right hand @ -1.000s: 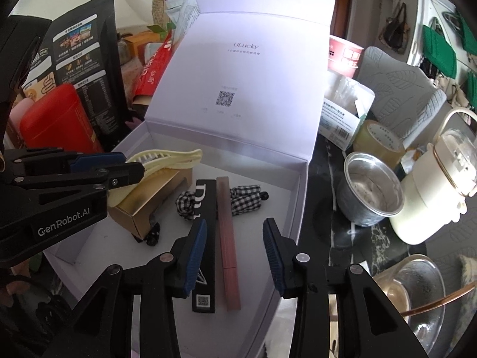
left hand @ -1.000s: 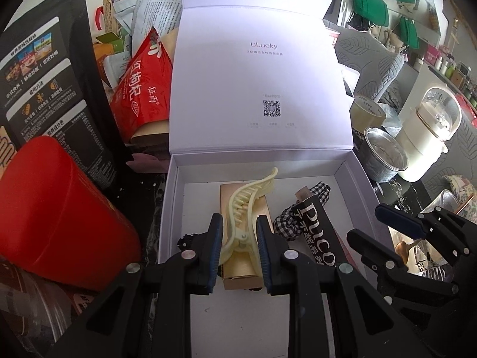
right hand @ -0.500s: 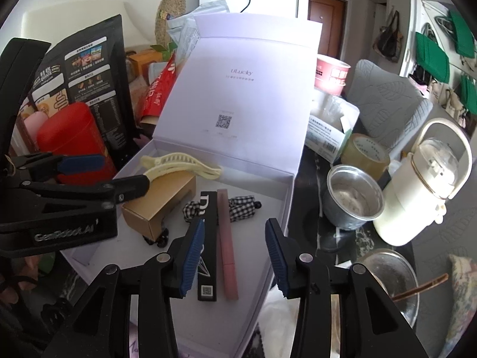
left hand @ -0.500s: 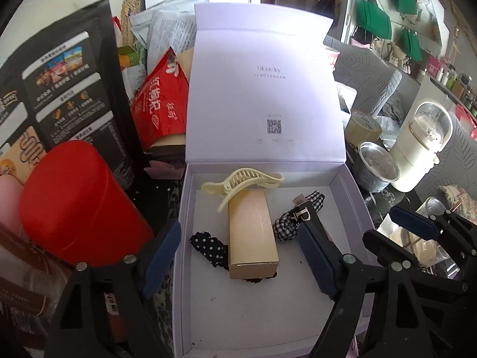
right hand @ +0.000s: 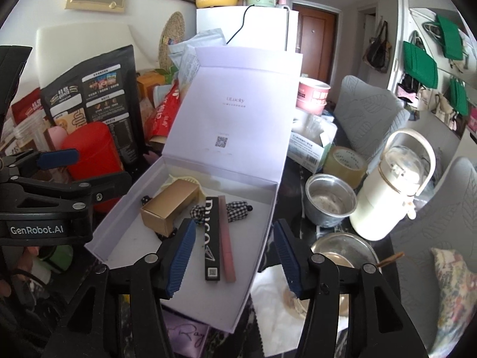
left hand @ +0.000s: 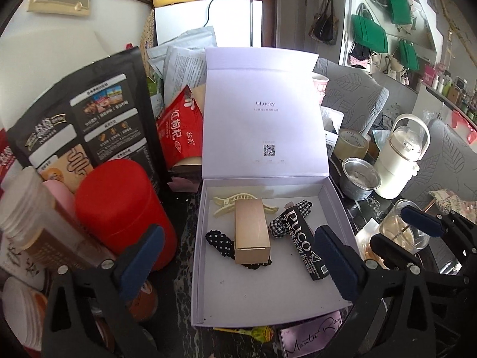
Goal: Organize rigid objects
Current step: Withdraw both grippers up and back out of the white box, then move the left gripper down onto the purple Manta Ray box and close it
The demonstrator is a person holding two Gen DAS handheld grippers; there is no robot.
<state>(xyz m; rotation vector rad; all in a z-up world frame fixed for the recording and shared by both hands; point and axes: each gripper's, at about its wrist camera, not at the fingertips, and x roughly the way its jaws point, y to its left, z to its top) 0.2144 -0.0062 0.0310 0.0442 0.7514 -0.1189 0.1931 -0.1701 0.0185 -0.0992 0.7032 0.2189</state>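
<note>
Since the earlier frames the left gripper (left hand: 238, 256) has let go of the cream hair claw clip (left hand: 226, 205), and its jaws have just been opening to their widest, with nothing between them. The clip now lies flat at the far end of the white gift box (left hand: 199, 268), touching the far end of the gold carton (left hand: 252, 232). The right gripper (right hand: 235, 256) has also just been opening; its jaws stand apart and grip nothing.

Both tools hang at the near side of the box, looking down into it. In the left wrist view the gold carton sits between the spread blue pads (left hand: 140, 256) but farther off, untouched. A black polka-dot bow (left hand: 220, 243) pokes out to the carton's left and near side. To its right the black PUCO box (left hand: 304, 246) lies on a black-and-white gingham bow (left hand: 277, 226).

In the right wrist view the near ends of the PUCO box and the pink stick (right hand: 226, 238) beside it lie in line with the gap between the right pads (right hand: 182, 256), though below them and not touched.

The box lid stands upright at the far side. A red canister (left hand: 119, 205) stands left of the box, a steel cup (left hand: 359, 179) to its right.
</note>
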